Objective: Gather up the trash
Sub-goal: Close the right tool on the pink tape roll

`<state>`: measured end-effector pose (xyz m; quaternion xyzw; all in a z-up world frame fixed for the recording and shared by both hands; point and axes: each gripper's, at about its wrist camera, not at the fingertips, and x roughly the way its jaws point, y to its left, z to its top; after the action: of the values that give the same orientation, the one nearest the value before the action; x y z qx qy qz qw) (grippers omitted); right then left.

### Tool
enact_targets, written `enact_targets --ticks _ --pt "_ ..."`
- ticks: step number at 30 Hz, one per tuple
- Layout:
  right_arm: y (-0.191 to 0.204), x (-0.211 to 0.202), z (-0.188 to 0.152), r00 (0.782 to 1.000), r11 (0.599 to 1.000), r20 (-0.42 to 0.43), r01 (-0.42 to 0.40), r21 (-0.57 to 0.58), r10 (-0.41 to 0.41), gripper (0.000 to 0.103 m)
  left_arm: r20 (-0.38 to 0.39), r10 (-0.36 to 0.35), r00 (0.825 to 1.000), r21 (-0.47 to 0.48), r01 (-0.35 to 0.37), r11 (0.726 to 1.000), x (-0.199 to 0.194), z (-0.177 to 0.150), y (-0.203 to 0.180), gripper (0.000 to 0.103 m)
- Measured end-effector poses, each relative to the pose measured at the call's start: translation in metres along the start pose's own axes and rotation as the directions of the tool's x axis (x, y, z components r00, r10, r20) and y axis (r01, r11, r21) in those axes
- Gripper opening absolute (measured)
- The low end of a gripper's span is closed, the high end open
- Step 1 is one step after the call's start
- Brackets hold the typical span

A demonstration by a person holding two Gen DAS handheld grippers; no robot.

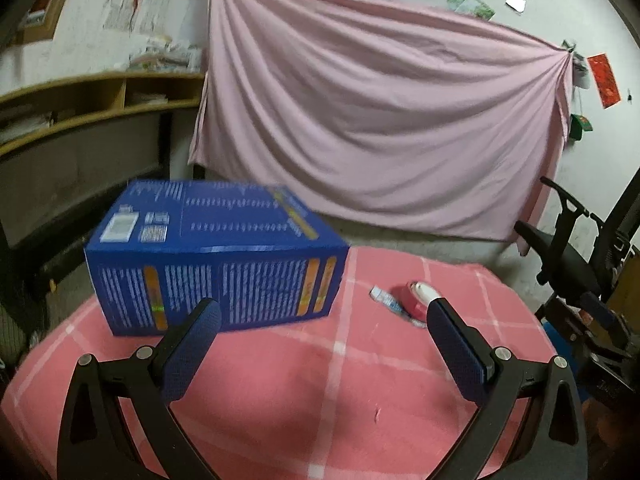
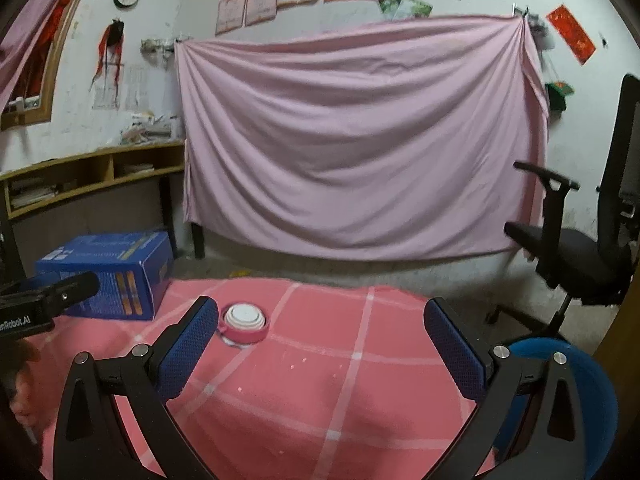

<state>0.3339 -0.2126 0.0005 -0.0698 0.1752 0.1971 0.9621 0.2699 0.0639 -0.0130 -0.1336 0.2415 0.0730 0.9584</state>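
A large blue printed box [image 1: 216, 256] lies on the pink checked tablecloth [image 1: 304, 380], left of centre; the same blue box [image 2: 108, 272] shows at the table's far left in the right wrist view. A small pink-and-white round container [image 2: 244, 322] rests on the cloth, just right of my right gripper's left finger. In the left wrist view that pink container [image 1: 414, 298] sits beside a small white-and-blue wrapper [image 1: 386, 298], partly behind my left gripper's right finger. My left gripper [image 1: 324, 310] is open, empty, near the box. My right gripper [image 2: 322, 310] is open and empty.
A pink sheet [image 2: 360, 140] hangs on the back wall. A black office chair [image 2: 580, 248] stands to the right, with a blue round bin [image 2: 576, 392] below the table edge. A wooden shelf desk [image 2: 96, 176] lines the left wall. The left gripper's body [image 2: 44, 300] enters at left.
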Motion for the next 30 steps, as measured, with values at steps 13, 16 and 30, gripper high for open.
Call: enact_targets --ticks 13,16,30 --pt "0.014 0.104 -0.001 0.902 0.980 -0.386 -0.168 0.105 0.196 0.093 -0.186 0.021 0.982 -0.026 -0.026 0.999 0.024 -0.005 0.011 0.100" --pt "0.023 0.122 -0.001 0.873 0.973 -0.431 -0.193 0.129 0.231 0.087 -0.205 0.014 0.979 -0.034 -0.022 0.999 0.027 -0.005 0.011 0.092" --pt "0.027 0.150 -0.003 0.816 0.951 -0.491 -0.237 0.199 0.306 0.060 -0.275 -0.127 0.953 -0.017 0.127 0.992 0.044 -0.001 -0.012 0.036"
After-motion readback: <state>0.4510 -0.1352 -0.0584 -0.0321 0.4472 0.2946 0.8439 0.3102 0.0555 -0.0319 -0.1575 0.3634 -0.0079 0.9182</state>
